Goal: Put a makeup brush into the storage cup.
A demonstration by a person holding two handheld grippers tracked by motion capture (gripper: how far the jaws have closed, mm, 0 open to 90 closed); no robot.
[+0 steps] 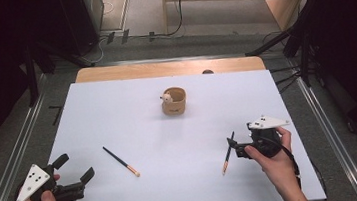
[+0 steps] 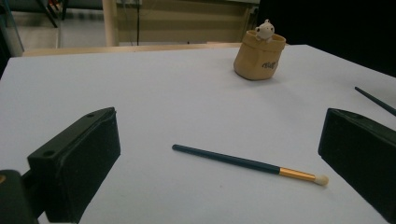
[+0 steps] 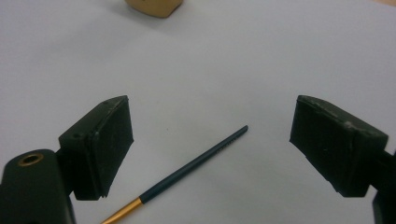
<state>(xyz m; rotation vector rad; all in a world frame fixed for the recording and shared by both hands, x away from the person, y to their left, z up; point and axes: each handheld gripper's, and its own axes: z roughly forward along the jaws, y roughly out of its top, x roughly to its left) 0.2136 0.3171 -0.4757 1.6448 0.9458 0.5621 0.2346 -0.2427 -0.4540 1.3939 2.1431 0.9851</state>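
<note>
Reaching for pickup, we list two dark brushes on the white tabletop (image 1: 116,102): right gripper (image 1: 234,144) fingers wide over the right brush (image 3: 196,164), left gripper (image 1: 76,172) fingers wide facing the left brush (image 2: 247,164), next lowering to close.

We saw a tan pouch-shaped holder (image 1: 176,103) standing upright toward the far middle of the white table cover (image 1: 117,107), with a small white bear figure (image 1: 166,97) peeking over its rim (the holder bore dark lettering we could not read). Beyond the cover we noticed a strip of wooden tabletop (image 1: 163,69), metal rails (image 1: 20,147) on either side, and a black cable (image 1: 179,15) on the floor.
</note>
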